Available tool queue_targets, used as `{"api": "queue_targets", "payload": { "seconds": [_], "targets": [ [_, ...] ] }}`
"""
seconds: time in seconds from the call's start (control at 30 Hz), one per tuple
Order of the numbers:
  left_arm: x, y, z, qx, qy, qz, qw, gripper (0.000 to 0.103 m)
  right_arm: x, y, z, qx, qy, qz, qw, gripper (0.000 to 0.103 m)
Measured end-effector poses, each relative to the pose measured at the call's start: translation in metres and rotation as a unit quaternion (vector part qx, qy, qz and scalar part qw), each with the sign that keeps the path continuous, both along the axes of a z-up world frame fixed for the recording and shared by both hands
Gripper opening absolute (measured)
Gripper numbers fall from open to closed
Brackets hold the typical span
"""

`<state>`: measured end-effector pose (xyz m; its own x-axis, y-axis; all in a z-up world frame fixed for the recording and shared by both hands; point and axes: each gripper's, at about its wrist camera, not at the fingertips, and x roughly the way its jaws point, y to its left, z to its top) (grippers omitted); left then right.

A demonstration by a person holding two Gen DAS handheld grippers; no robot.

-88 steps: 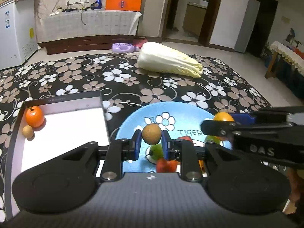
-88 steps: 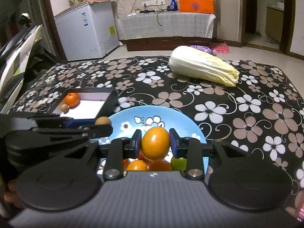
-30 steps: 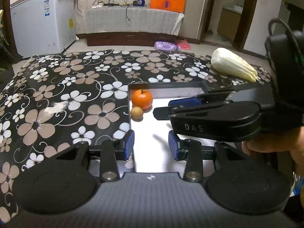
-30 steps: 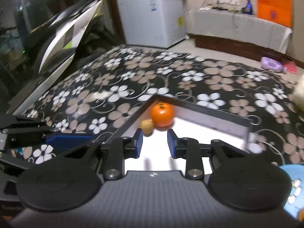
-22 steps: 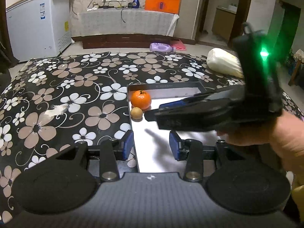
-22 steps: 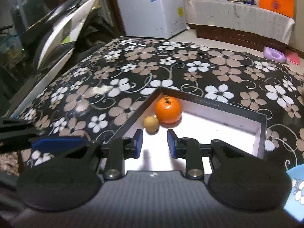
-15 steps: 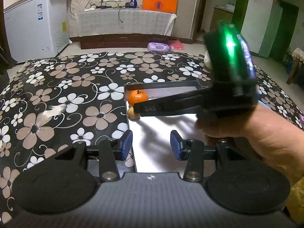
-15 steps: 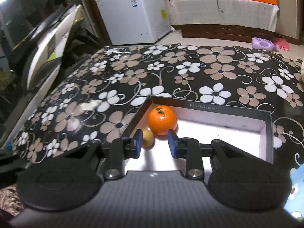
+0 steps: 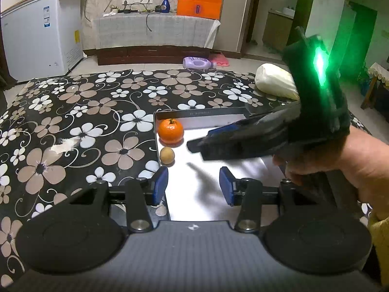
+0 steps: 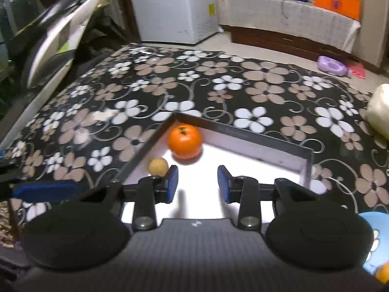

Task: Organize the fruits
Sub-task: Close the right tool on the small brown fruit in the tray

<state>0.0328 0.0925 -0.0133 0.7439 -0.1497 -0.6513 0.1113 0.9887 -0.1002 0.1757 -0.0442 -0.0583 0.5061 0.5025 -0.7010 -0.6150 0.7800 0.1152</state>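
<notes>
Left wrist view: flowered tablecloth (image 9: pixel 80 121), white-floored tray (image 9: pixel 206 116), two empty grippers.
Napa cabbage (image 9: pixel 274 84) lies beyond the tray's far right corner; left gripper (image 9: pixel 193 188) hangs over the tray's near edge, jaws spread wide with nothing between them; right gripper (image 10: pixel 197 187), over the tray too, is likewise parted and bare; a tangerine (image 9: pixel 170 130) sits in the far left corner, a small tan fruit (image 9: pixel 167 155) just beside it.

1. A round orange tangerine (image 9: pixel 171 131) with a green stem sits in the far left corner of the white tray (image 9: pixel 214 118).
2. A small tan fruit (image 9: pixel 167 155) lies just beside it, along the left wall.
</notes>
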Motion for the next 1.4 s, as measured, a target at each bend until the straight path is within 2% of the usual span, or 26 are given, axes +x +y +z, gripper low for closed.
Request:
{"api": "queue_targets", "payload": {
  "seconds": [0.17,0.23,0.43,0.5,0.53,0.63,0.73,0.9,1.0,1.13,1.27,1.4],
  "targets": [
    [-0.003,-0.001,-0.004,0.019,0.009,-0.013,0.9997,0.053,-0.011,0.029,-0.011,-0.012,0.003,0.074,0.997,0.037],
    [-0.005,0.002,-0.004,0.015,0.009,-0.018,0.9997,0.054,-0.013,0.035,-0.011,-0.019,-0.003,0.086,0.996,0.037],
    [-0.008,0.002,-0.004,0.013,0.009,-0.027,0.9995,0.056,-0.001,0.038,-0.019,-0.016,-0.006,0.069,0.997,0.036],
    [-0.008,0.002,-0.004,0.011,0.007,-0.028,0.9995,0.057,-0.001,0.039,-0.023,-0.016,-0.013,0.067,0.998,0.031],
    [-0.008,0.002,-0.003,0.011,0.007,-0.027,0.9995,0.057,-0.001,0.040,-0.024,-0.014,-0.017,0.069,0.997,0.025],
    [-0.006,0.001,-0.002,0.009,0.005,-0.024,0.9997,0.057,-0.003,0.041,-0.024,-0.013,-0.023,0.072,0.997,0.025],
    [-0.001,-0.001,-0.004,0.013,0.004,-0.020,0.9997,0.058,-0.006,0.035,-0.018,-0.013,-0.021,0.074,0.997,0.025],
    [0.019,-0.014,-0.006,0.019,-0.004,-0.009,0.9998,0.059,-0.009,0.001,0.009,0.011,-0.040,0.036,0.999,0.025],
    [0.039,-0.025,-0.007,0.036,-0.019,0.028,0.9988,0.064,-0.008,-0.024,0.025,0.033,-0.050,0.007,0.998,0.025],
    [0.071,-0.036,-0.013,0.063,-0.025,0.074,0.9949,0.064,-0.010,-0.048,0.035,0.048,-0.060,-0.017,0.997,0.025],
    [0.098,-0.046,-0.023,0.096,-0.017,0.099,0.9903,0.064,-0.012,-0.063,0.039,0.051,-0.063,-0.020,0.996,0.025],
    [0.111,-0.064,-0.034,0.146,-0.014,0.101,0.9839,0.062,-0.017,-0.079,0.042,0.051,-0.065,-0.022,0.996,0.025]
  ]
}}
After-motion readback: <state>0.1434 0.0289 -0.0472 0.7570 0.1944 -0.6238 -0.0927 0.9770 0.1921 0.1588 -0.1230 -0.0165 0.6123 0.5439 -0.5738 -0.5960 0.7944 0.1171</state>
